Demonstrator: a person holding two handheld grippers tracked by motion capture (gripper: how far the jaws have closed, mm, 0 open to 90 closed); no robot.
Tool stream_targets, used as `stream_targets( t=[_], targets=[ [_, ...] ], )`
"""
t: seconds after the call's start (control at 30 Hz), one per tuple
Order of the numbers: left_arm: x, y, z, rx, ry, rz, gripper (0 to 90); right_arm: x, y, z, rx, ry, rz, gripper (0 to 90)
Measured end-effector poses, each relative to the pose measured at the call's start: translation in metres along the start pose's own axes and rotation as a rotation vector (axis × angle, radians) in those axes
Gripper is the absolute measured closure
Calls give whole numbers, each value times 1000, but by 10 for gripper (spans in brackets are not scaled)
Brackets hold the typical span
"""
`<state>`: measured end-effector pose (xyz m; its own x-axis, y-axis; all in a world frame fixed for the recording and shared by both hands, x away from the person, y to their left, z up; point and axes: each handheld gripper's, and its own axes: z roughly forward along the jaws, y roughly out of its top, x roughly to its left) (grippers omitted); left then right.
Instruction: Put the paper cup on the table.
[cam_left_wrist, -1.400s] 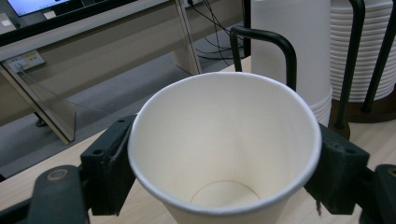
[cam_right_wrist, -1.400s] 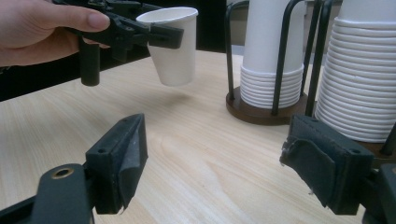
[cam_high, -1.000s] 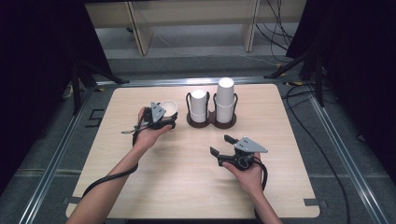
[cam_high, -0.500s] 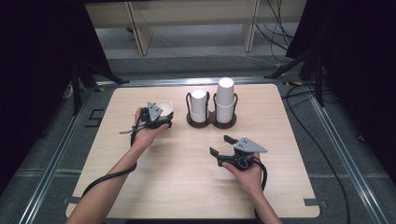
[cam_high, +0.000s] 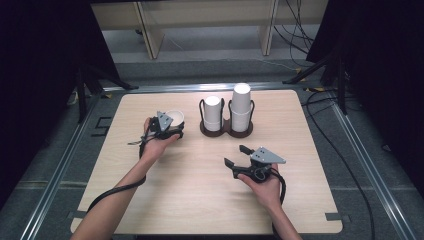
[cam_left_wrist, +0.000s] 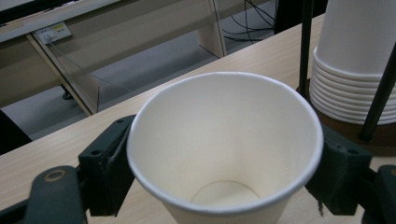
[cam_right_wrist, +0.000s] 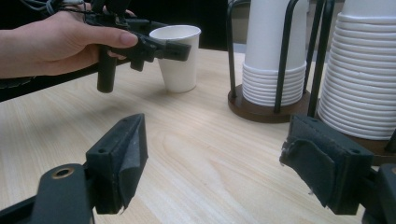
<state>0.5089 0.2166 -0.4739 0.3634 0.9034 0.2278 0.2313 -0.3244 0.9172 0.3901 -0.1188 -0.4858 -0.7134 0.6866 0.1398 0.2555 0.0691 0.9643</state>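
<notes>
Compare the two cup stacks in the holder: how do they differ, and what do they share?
The right stack stands taller than the left stack, its top well above the holder's wire loops, while the left stack's top sits just above them. In the right gripper view, the right stack shows more nested rims than the left. Both are white paper cups, stacked upside down, each in its own ring of one dark holder.

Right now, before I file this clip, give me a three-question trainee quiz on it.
1. True or false: the left gripper grips a single paper cup that stands upright on the table.
2. Which stack in the cup holder is taller? A) the left stack B) the right stack
3. What does the right gripper hold between its jaws?

Key: 1 true; 2 B, the right stack rises higher in the high view; 3 nothing, its jaws stand open over bare wood.
</notes>
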Motion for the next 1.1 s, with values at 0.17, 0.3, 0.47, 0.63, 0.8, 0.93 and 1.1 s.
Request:
stream_targets(
  t=[0.17, 0.3, 0.47, 0.63, 0.8, 0.93, 1.1],
  targets=[
    [1, -2, 1, -9, -2, -23, 192, -1, 0, -1, 6, 2, 2, 211],
    [3, -2, 1, 7, -13, -21, 175, -2, 0, -1, 2, -5, -8, 210],
    [5, -3, 3, 22, -33, -25, 128, -2, -1, 0, -9, -3, -12, 211],
    [5, -4, 1, 11, -28, -44, 51, -1, -1, 0, -3, 8, 6, 212],
    [5, -5, -7, 7, -37, -55, 8, -2, -1, -1, 2, 9, 17, 212],
    [8, -8, -17, 5, -47, -79, 0, -3, -1, -1, 1, 4, 5, 212],
    [12, -16, -37, 11, -55, -96, 0, -4, -1, -2, 7, -9, -4, 212]
  ],
)
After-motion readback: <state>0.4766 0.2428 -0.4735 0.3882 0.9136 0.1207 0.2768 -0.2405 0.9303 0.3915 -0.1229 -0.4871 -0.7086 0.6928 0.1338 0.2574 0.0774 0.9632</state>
